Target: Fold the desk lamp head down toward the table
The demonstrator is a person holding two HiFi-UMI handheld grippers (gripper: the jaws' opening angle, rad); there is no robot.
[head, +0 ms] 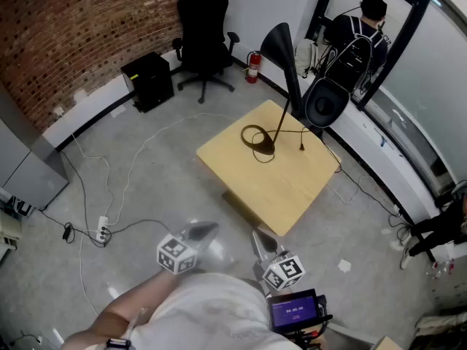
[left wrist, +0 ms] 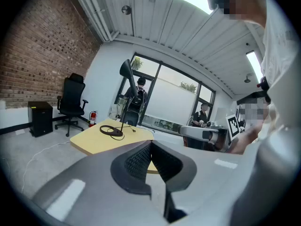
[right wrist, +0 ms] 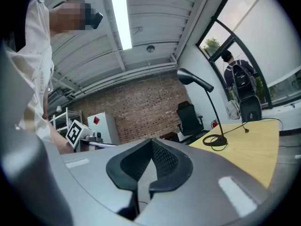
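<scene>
**A:** Head view: where are we?

**B:** The desk lamp (head: 281, 126) stands upright on the yellow table (head: 292, 192), well apart from us. Its cable (head: 253, 134) is coiled beside the base.

**A:** Left gripper view?

**B:** Our left gripper (left wrist: 150, 144) is clenched on nothing.

**A:** Right gripper view?

**B:** Our right gripper (right wrist: 151, 145) is likewise closed and empty. We should probably step closer, open a claw and steady the base. An office chair (head: 203, 35) and a person (head: 357, 39) stand beyond, with nothing in our way.
</scene>
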